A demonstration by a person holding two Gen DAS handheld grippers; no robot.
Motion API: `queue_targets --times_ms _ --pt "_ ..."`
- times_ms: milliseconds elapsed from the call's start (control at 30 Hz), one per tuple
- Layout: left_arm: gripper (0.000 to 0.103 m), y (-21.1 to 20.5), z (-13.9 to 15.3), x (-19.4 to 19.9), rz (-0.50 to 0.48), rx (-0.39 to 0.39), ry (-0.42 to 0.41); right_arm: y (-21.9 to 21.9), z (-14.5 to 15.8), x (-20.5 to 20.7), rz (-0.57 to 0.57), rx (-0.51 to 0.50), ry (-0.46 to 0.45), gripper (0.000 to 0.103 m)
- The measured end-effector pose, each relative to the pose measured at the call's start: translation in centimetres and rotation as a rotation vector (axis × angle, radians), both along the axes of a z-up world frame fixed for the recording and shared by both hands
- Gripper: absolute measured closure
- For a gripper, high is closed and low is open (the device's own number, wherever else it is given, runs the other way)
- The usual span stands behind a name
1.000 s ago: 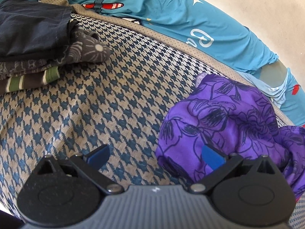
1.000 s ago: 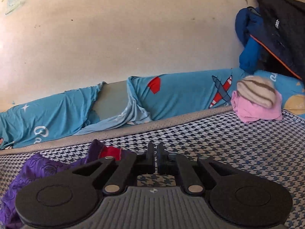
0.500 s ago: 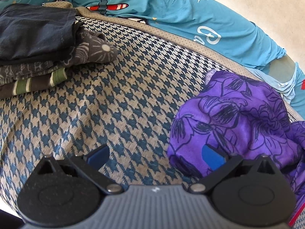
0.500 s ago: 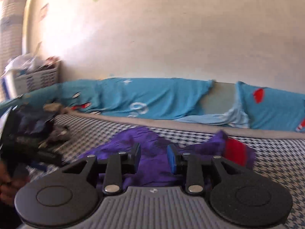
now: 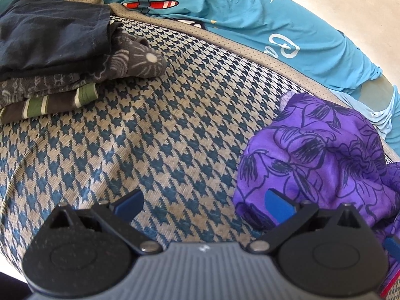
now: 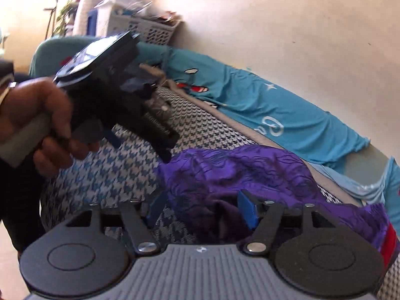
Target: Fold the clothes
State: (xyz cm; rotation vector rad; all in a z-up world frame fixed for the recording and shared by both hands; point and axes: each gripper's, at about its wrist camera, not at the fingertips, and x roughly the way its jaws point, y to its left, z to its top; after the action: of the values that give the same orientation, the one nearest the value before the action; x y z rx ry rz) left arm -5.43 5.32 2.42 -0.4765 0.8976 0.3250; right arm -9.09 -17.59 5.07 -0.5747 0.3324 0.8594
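Note:
A crumpled purple flowered garment (image 5: 325,155) lies on the houndstooth bed cover (image 5: 150,137), to the right of my left gripper (image 5: 203,202). That gripper is open and empty, with its right pad at the cloth's near edge. The right wrist view shows the same garment (image 6: 237,172) just ahead of and under my right gripper (image 6: 202,207). Its jaws are opening; purple cloth lies between the blue pads, which do not press on it. A hand (image 6: 47,115) holds the left gripper (image 6: 140,147) over the bed at the garment's left edge.
A stack of folded dark clothes (image 5: 50,50) sits at the bed's far left. A teal airplane-print sheet (image 5: 250,20) runs along the wall behind the bed. A white laundry basket (image 6: 147,30) with clutter stands beyond the bed's end.
The right gripper swung left and rolled, from facing the wall and a pink pile to facing the purple garment. Its jaws went from shut to apart. The left gripper stayed almost still.

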Motion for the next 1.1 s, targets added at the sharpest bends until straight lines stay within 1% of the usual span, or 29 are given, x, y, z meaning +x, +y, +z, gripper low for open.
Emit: queue_targets --times_ms 133,233,367,500,567,700,733,767,833,900,933,1033,1100 --pt "0.0 0.5 -0.4 -0.1 0.009 -0.015 0.009 1.2 -1.3 -0.3 0.02 -0.072 -0.031 0.037" --pt "0.0 0.9 -0.6 -0.1 0.015 -0.033 0.01 1.8 -2.1 -0.2 0.017 -0.113 -0.056 0.037" --pt "0.0 0.8 -0.8 0.0 0.007 -0.02 0.011 2.4 -3.0 0.0 0.006 -0.16 -0.087 0.037" --pt "0.0 1.0 -0.7 0.1 0.01 -0.045 -0.006 3.0 -4.0 0.3 -0.005 -0.211 -0.133 0.037" --pt "0.0 1.2 -0.7 0.0 0.017 -0.06 -0.013 3.4 -4.7 0.3 0.001 -0.25 -0.163 0.037" --pt "0.0 1.5 -0.6 -0.1 0.029 -0.084 -0.025 4.1 -6.2 0.4 -0.001 -0.319 -0.251 0.038" --pt "0.0 1.6 -0.6 -0.2 0.032 -0.087 -0.027 4.2 -6.4 0.5 -0.01 -0.325 -0.268 0.042" --pt "0.0 1.6 -0.5 -0.2 0.036 -0.09 -0.03 4.3 -6.4 0.7 -0.018 -0.321 -0.278 0.046" --pt "0.0 1.8 -0.3 -0.3 0.048 -0.089 -0.039 4.2 -5.8 1.3 -0.042 -0.276 -0.26 0.066" --pt "0.0 1.9 0.0 -0.5 0.061 -0.086 -0.048 3.9 -4.6 2.0 -0.073 -0.208 -0.224 0.073" --pt "0.0 2.0 0.1 -0.5 0.069 -0.083 -0.052 3.7 -3.9 2.3 -0.09 -0.17 -0.209 0.077" --pt "0.0 2.2 0.6 -0.6 0.094 -0.077 -0.065 2.6 -1.5 3.4 -0.161 -0.043 -0.175 0.079" --pt "0.0 2.2 0.8 -0.6 0.103 -0.075 -0.069 1.6 0.2 4.3 -0.227 0.046 -0.17 0.08"
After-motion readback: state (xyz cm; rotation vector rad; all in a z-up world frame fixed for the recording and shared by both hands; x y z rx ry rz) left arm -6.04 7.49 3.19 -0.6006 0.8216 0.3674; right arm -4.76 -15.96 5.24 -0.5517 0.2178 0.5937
